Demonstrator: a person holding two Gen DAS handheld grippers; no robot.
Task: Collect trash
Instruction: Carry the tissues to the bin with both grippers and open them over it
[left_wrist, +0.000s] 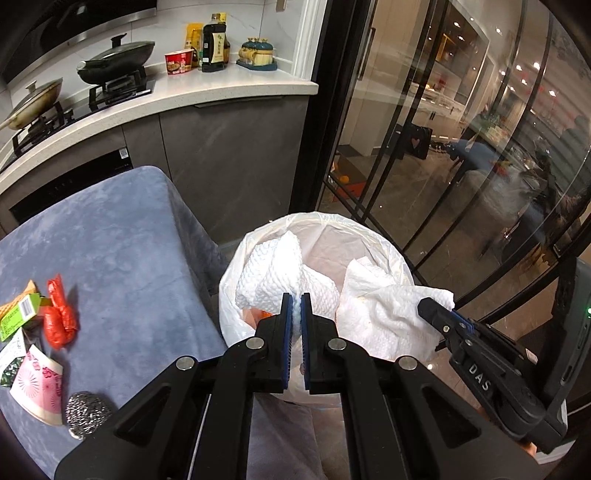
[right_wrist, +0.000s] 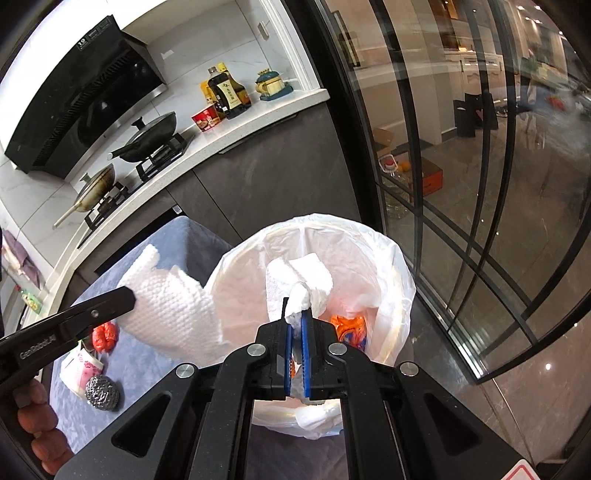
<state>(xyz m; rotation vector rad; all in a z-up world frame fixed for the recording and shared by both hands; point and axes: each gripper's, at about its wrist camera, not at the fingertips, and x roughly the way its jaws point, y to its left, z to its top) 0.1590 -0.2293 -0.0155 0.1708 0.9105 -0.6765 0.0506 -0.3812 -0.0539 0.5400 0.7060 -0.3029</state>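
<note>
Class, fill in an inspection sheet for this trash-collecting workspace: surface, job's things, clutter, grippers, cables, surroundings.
Surface: blue-grey cloth over a table.
Job's things: white-lined trash bin beside the table; an orange wrapper inside.
Clutter: red bag, green box, pink paper cup, steel scourer on the cloth.
Grippers: left gripper shut on a paper towel; right gripper shut on a second towel; both at the bin's mouth.
Cables: nothing seen.
Surroundings: stove with pans, glass doors.

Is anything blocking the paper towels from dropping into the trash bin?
Nothing visible. Both tongs hold paper towels right over the open trash bin, and only an orange wrapper lies inside.
</note>
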